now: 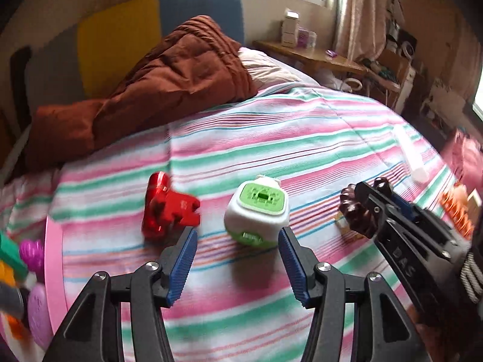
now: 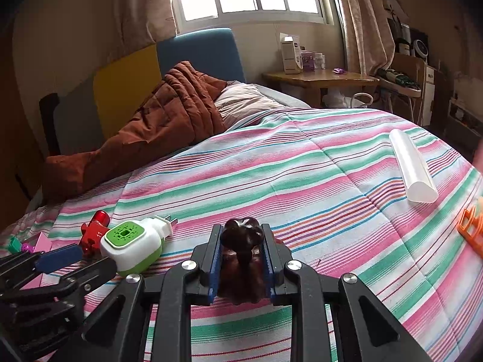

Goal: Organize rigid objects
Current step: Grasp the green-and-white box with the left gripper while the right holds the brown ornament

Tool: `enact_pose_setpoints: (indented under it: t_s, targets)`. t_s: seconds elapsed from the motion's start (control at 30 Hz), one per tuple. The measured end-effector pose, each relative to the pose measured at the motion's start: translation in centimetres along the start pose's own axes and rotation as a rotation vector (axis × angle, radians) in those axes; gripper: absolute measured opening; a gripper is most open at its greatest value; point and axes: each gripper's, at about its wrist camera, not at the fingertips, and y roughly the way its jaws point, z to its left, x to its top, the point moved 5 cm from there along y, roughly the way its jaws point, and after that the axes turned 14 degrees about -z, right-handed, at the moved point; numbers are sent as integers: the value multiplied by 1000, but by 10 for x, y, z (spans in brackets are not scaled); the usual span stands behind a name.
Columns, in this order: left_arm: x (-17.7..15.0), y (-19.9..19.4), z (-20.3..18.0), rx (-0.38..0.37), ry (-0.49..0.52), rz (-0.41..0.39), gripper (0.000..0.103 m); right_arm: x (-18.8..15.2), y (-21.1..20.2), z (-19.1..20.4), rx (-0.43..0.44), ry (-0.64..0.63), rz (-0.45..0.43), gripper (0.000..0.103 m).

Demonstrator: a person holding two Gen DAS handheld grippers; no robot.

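On the striped bedspread [image 2: 302, 163] the sorting looks to me only part done. My left gripper [image 1: 238, 241] stands wide open with nothing between its pads, its tips just short of the white-and-green plug-in device [image 1: 256, 214], which lies on its side near the red toy piece [image 1: 167, 211]. My right gripper [image 2: 243, 253] is closed on a dark brown knobbly object [image 2: 241, 241] whose make I cannot tell; that one is held, not yet put anywhere.

At the left edge of the left wrist view sits a pink tray [image 1: 52, 259] with purple, green and orange bits inside, which I take to be where things are gathered. So some pieces seem already collected, while the plug-in device, the red toy piece, the white tube-shaped case [image 2: 412, 166] further up the bed and an orange plastic item [image 2: 471, 226] at the right edge remain loose.

A rumpled brown quilt [image 2: 157, 123] lies well apart towards the headboard and blocks nothing. The device and the red piece lie close together, so I judge the open pads could nudge the red one.
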Motion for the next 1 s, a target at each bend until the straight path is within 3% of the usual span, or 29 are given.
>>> enact_pose_setpoints:
  t_s: [0.17,0.33,0.53,0.87,1.0]
  targets:
    - [2,20,-8,-9,112,18,62,0,1,0,4,6,0,24]
    - [2,39,-7,-32,75,64,62,0,0,0,2,7,0,24]
    - [-2,39,6,-117,-91,80,54,0,1,-1,5,12,-1,24]
    - [-28,-5,31,-158,-331,134,54,0,1,0,5,9,-2,24]
    - [-32,-32,44,-172,-420,104,53,0,1,0,4,7,-2,24]
